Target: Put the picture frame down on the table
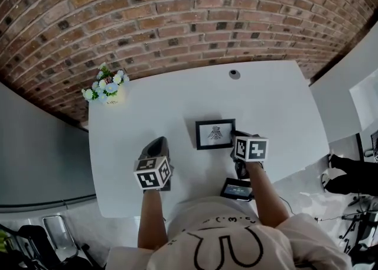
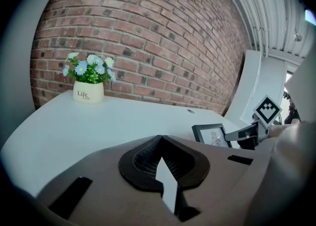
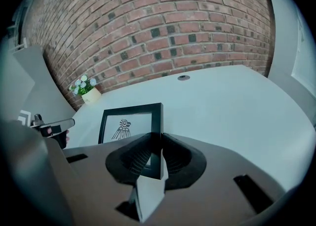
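Right gripper (image 3: pixel 154 146) was clamped on the frame (image 3: pixel 129 123), jaws pinching its right edge, picture side toward the person. Left gripper (image 2: pixel 160 158) had its jaws together with nothing between them. It sat low over the table (image 1: pixel 177 97), left of the frame and apart from it.

Frame was over the near-middle of the table, tilted back, not flat. Couldn't tell whether its bottom edge touched the top.

My read: set-down step in hand, release not done. Next move calls for:
- bringing the frame down until the table carries it, with no drop from the tilt
- parting the right jaws
- backing out along the edge without dragging it

Left gripper looked unneeded.

Device (image 1: pixel 236 189) lay at the near table edge, just by the right forearm, so mind it on retreat. Pot (image 1: pixel 106 88) with flowers stood at the far left corner, well apart. Grommet (image 1: pixel 234 74) was near the far edge, brick wall behind.
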Demonstrator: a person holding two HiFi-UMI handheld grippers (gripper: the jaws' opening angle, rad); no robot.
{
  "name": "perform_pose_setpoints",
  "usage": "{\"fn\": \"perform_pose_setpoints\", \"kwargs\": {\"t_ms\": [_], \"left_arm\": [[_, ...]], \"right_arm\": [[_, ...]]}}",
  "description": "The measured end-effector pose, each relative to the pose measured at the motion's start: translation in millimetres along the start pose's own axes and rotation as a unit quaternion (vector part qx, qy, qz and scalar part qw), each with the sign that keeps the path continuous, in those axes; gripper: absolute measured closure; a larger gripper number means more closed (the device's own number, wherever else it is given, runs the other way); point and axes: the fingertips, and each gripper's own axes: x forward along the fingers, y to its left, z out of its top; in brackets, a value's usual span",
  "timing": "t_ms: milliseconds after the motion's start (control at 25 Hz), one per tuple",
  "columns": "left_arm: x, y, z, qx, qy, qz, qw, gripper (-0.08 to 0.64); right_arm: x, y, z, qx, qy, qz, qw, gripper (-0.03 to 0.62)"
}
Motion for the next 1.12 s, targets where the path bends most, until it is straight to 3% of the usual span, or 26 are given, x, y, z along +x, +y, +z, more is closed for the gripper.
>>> {"fn": "perform_pose_setpoints", "kwargs": {"t_ms": [720,1120], "left_arm": [[12,5,-5,-0.018,0.011,0.003,0.9998,0.551],[11,11,-2,-0.026,0.006,0.007,0.9996,0.551]], "right_arm": [[29,-12,-14,0.03,0.035,-0.019,0.999,0.528],[34,-13,-12,0.021,0.034,-0.025,0.999,0.527]]}}
